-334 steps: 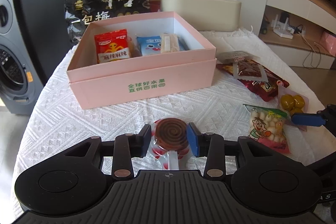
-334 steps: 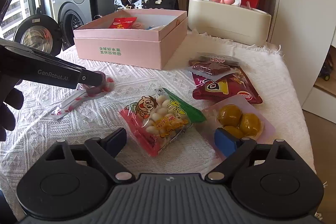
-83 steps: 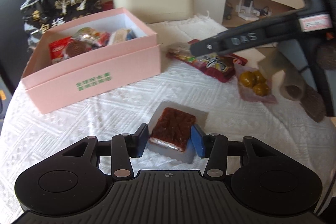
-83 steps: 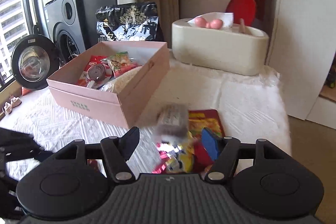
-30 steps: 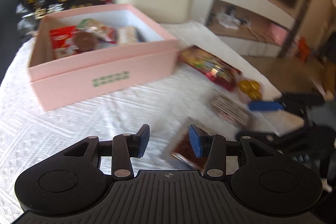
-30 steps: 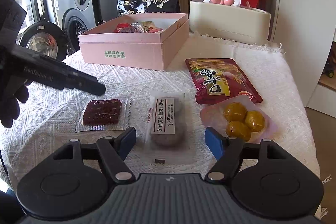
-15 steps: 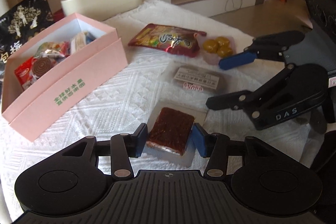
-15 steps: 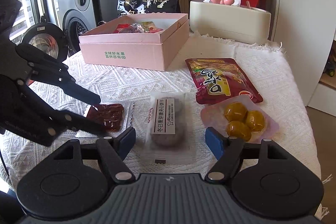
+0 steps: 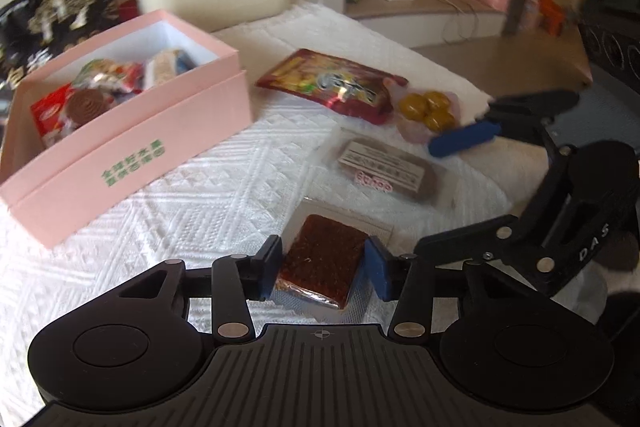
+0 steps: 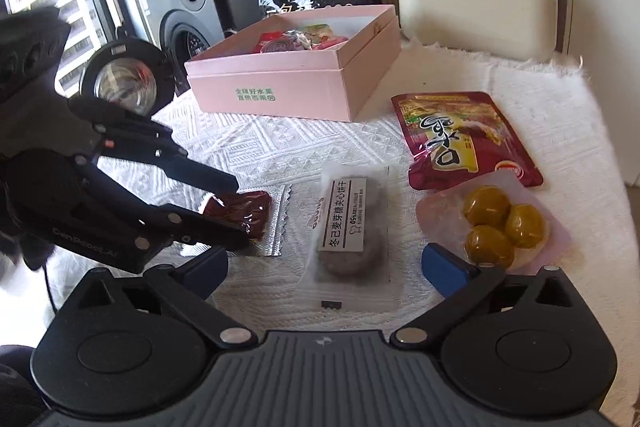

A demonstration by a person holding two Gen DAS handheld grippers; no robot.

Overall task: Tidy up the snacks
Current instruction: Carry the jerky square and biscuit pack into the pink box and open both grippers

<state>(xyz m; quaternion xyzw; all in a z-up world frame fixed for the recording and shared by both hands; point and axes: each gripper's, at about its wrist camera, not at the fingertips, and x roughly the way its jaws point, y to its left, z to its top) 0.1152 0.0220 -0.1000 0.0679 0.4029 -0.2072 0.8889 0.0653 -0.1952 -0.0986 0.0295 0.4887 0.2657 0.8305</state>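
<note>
Four packets lie loose on the white cloth: a dark red slab, a labelled cake, a red pouch and a pack of yellow balls. The left gripper has just been closing and its pads sit against the slab's two sides. The right gripper has just opened wide, fingers either side of the cake without touching it; the pink box behind holds more snacks.
</note>
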